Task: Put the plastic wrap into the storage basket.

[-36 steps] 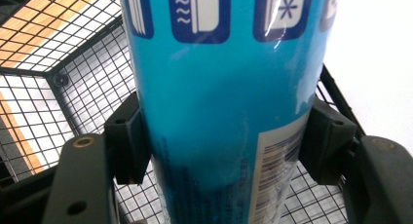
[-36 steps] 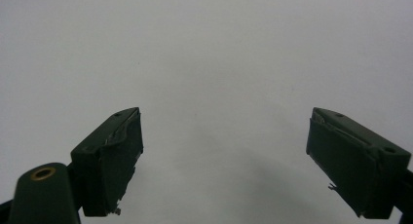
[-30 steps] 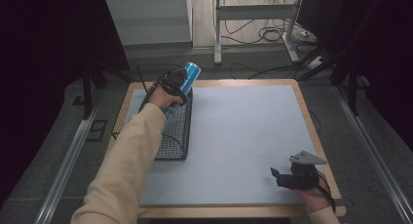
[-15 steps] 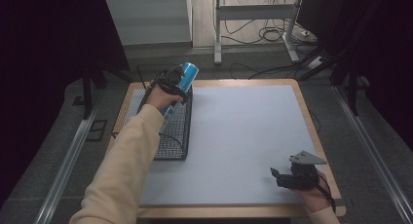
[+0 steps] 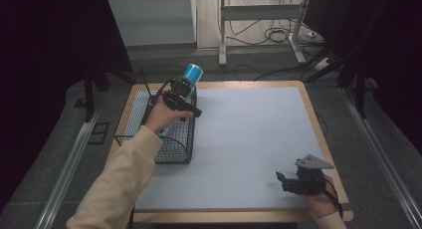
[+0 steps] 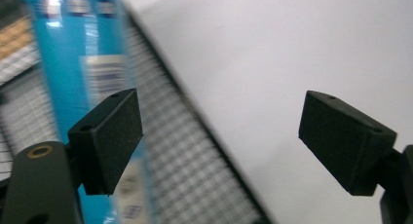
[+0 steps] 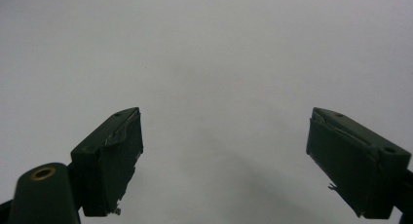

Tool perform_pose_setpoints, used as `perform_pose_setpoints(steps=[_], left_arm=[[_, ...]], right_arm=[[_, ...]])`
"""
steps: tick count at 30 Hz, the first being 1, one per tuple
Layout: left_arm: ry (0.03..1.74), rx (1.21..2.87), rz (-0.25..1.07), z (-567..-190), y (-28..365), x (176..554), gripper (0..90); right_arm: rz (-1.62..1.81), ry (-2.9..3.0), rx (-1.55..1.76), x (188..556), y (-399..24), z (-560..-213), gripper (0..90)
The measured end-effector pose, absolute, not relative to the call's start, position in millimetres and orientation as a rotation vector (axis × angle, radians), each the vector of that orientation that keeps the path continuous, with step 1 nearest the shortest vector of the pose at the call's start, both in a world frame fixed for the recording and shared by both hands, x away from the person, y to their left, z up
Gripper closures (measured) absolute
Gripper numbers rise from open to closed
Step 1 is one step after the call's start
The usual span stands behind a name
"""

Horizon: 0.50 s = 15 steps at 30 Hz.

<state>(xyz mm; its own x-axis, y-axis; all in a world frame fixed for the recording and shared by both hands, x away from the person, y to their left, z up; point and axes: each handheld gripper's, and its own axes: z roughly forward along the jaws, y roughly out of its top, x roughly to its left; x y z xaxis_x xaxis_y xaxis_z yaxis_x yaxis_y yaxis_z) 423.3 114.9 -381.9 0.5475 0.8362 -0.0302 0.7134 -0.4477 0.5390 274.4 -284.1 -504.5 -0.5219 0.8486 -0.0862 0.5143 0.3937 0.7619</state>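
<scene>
A blue can point(image 5: 190, 75) stands up in the far right corner of the black wire basket point(image 5: 149, 139), its top above the rim. My left gripper point(image 5: 193, 110) is held just in front of it over the basket's right edge, and its jaws have just been opening. In the left gripper view the blurred can point(image 6: 73, 63) lies beyond the left pad point(image 6: 109, 136), outside the gap, and my left gripper point(image 6: 221, 141) stands open with nothing between the pads. My right gripper point(image 5: 282, 181) rests open at the table's near right corner, its jaws point(image 7: 224, 160) over bare grey mat.
A pale grey mat point(image 5: 249, 134) covers the wooden table point(image 5: 318, 119); the basket sits on its left side. Beyond the far edge are a metal stand point(image 5: 259, 20), floor cables and dark surroundings. A sleeved forearm point(image 5: 124, 179) crosses the basket's near side.
The left hand has drawn back toward the person and risen a little, away from the can. The can, tilted beside the gripper before, now stands more upright. The right gripper has not moved.
</scene>
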Motion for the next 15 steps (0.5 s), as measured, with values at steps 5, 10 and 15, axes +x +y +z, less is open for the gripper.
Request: perform_pose_setpoints(steps=[5, 10, 15], left_arm=[[1.153, 2.274, 0.284, -387, 102, 390, 16.3], [1.054, 2.246, 0.222, -397, 90, 360, 16.8], [1.002, 2.26, 0.238, -412, 79, 340, 17.1]], right_arm=[[0.949, 2.189, 1.165, 274, -284, -505, 13.7], [0.946, 2.191, 1.158, 273, -282, -504, 13.7], [0.944, 2.193, 1.16, 273, -281, -505, 13.7]])
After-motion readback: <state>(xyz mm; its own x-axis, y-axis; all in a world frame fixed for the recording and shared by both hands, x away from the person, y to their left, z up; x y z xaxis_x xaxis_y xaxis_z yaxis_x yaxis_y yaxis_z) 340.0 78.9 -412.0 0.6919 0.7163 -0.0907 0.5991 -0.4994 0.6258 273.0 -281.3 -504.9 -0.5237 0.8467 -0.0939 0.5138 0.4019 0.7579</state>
